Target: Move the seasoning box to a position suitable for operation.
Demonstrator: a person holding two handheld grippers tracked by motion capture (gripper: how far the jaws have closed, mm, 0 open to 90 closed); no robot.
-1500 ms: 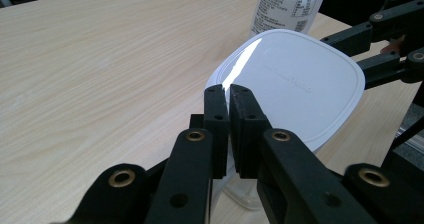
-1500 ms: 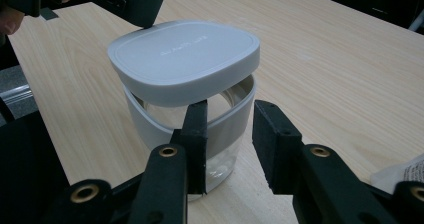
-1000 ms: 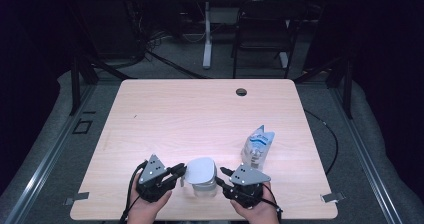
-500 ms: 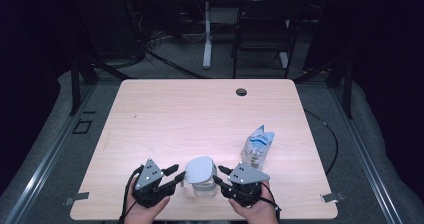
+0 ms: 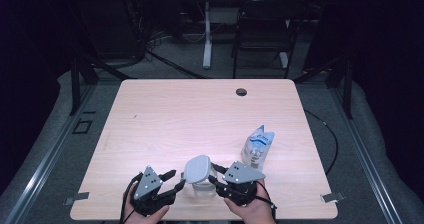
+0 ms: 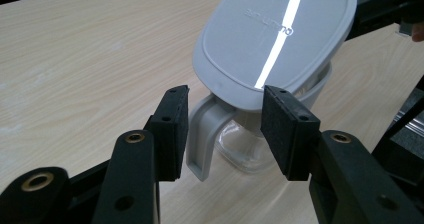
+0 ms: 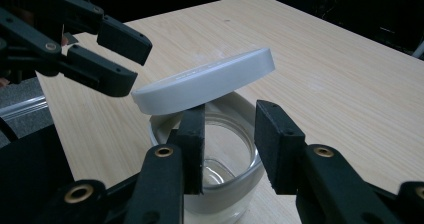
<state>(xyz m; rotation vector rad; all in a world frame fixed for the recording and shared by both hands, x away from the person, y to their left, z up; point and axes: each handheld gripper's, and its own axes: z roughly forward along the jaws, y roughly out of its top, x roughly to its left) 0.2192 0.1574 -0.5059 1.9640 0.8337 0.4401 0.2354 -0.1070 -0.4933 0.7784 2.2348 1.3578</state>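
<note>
though blurry, both hands (image 5: pixel 150 211) low, level

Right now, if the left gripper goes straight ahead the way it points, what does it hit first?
Most likely the grey handle of the glass jar, which sits just ahead between the left gripper and its open jaws; the tilted lid lies slightly above.

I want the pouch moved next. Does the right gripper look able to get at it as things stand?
Probably not yet: the right gripper is clamped on the jar rim. Once it lets go, the pouch stands close behind it, with bare table around and nothing between.
</note>
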